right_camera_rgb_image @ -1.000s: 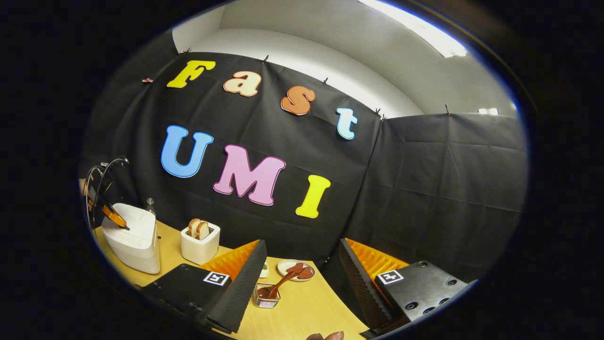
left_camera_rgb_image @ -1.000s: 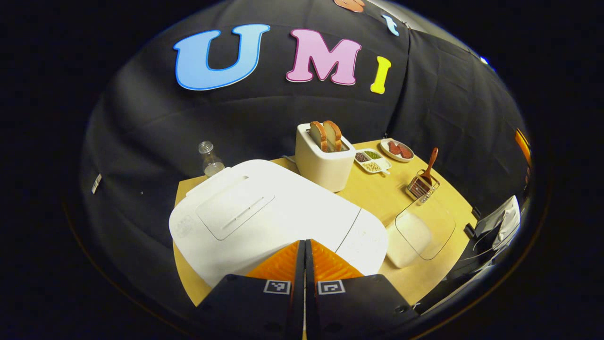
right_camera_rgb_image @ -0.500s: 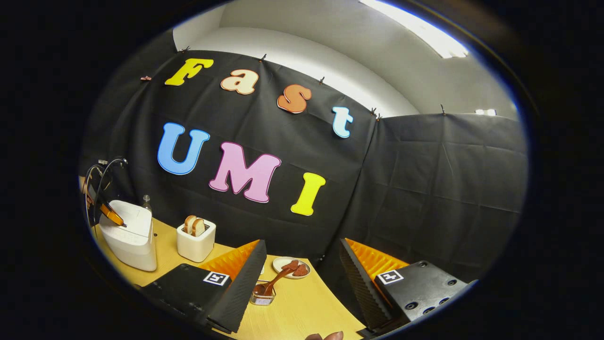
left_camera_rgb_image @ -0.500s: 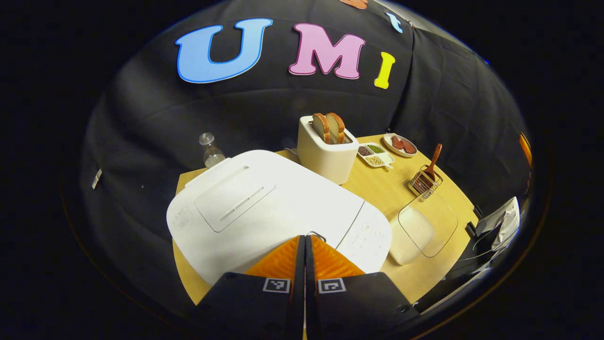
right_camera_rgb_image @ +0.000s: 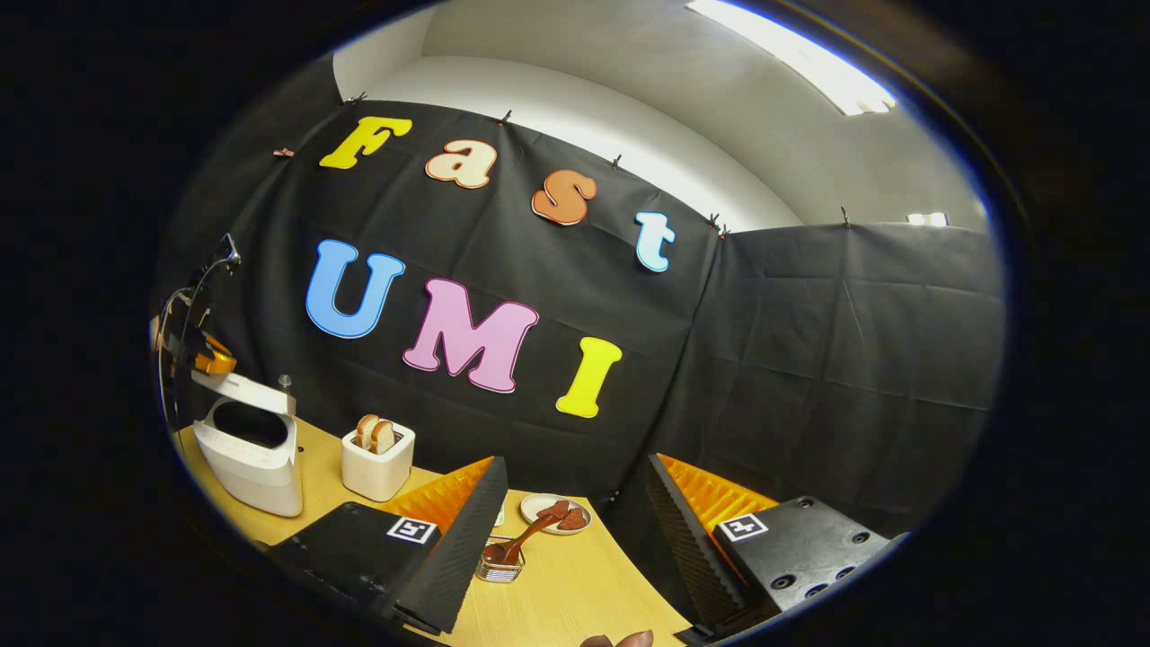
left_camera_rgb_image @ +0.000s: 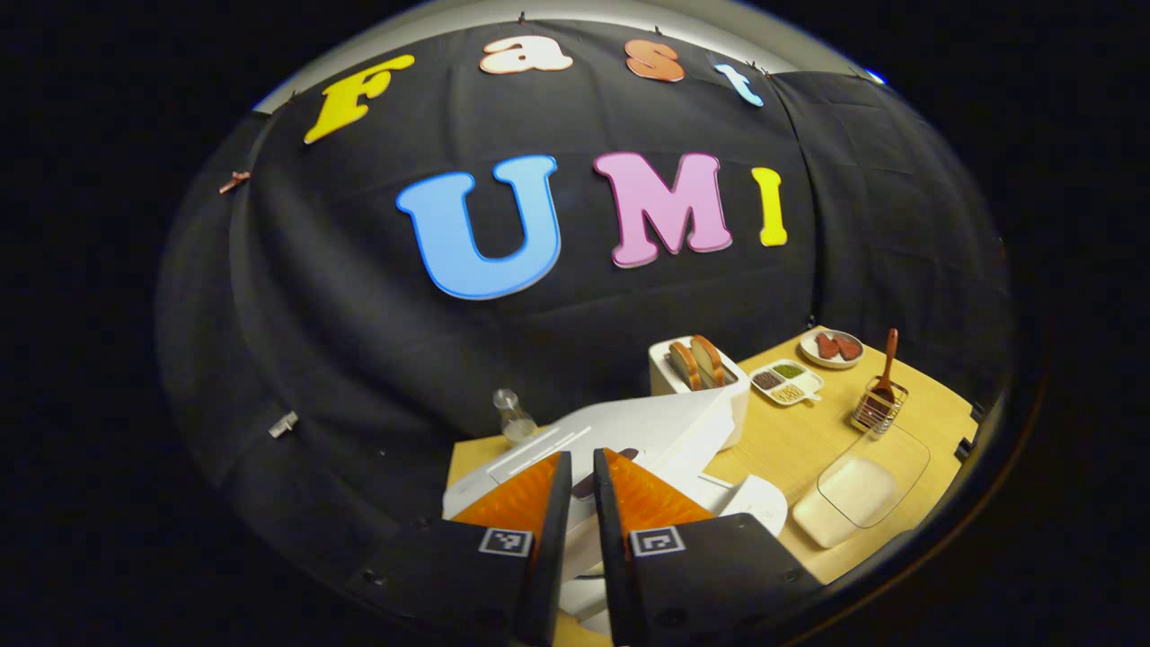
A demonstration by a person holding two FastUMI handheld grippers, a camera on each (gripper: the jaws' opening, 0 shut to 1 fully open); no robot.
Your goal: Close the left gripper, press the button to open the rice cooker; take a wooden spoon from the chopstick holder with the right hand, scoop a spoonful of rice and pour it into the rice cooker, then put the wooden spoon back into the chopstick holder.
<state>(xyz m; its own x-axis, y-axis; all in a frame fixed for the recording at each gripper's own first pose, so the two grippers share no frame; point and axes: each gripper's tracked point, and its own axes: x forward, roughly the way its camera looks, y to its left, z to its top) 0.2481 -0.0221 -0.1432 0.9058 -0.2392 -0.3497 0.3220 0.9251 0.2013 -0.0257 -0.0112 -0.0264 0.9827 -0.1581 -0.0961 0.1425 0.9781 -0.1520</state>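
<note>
Cooker [right_camera_rgb_image: 252, 449] lid stood raised; our left hand-held gripper [left_camera_rgb_image: 575, 485] stayed nearly clenched, right hand-held gripper [right_camera_rgb_image: 575, 530] released, spoon [right_camera_rgb_image: 521, 544] next.

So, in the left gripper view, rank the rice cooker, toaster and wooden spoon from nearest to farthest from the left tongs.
1. Rice cooker, lid raised, just beyond the left tongs.
2. Toaster, behind it, to the right.
3. Wooden spoon, far right, in the chopstick holder.

left tool [left_camera_rgb_image: 575, 490] nearly closed, right tool [right_camera_rgb_image: 575, 503] spread

No legible text or labels anywhere.
</note>
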